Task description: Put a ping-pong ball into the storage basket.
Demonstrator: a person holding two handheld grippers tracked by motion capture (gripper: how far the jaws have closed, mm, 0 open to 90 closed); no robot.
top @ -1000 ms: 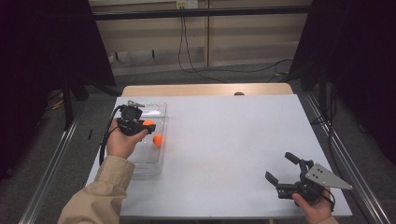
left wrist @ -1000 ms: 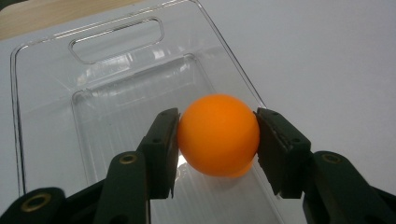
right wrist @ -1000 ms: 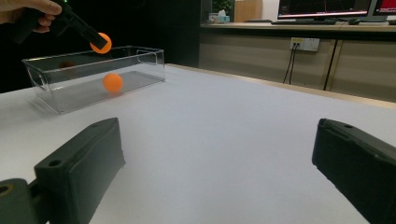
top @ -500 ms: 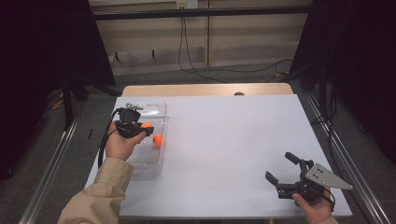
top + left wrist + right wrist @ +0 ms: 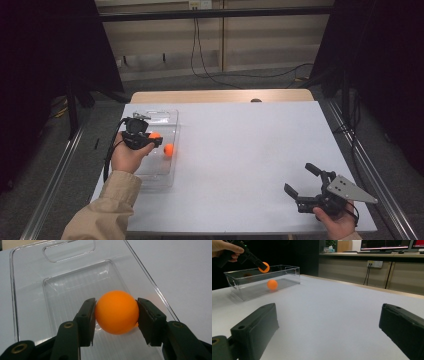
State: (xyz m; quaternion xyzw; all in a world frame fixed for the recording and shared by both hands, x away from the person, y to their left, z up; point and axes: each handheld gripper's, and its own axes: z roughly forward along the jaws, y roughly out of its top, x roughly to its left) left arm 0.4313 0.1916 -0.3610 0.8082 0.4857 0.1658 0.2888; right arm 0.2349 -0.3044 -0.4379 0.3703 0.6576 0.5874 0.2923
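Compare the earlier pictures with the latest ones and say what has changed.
Nothing has visibly changed. The left gripper still holds an orange ball above the clear plastic bin, a second orange ball still lies in the bin, and the right gripper stays open near the table's front right corner.

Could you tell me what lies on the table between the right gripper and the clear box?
Nothing: the high view shows bare white table between the right gripper and the clear box.

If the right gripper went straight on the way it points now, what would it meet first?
Probably nothing nearby: the open right gripper points across the bare white table. The clear bin sits off to the left of that line, though depth is uncertain.
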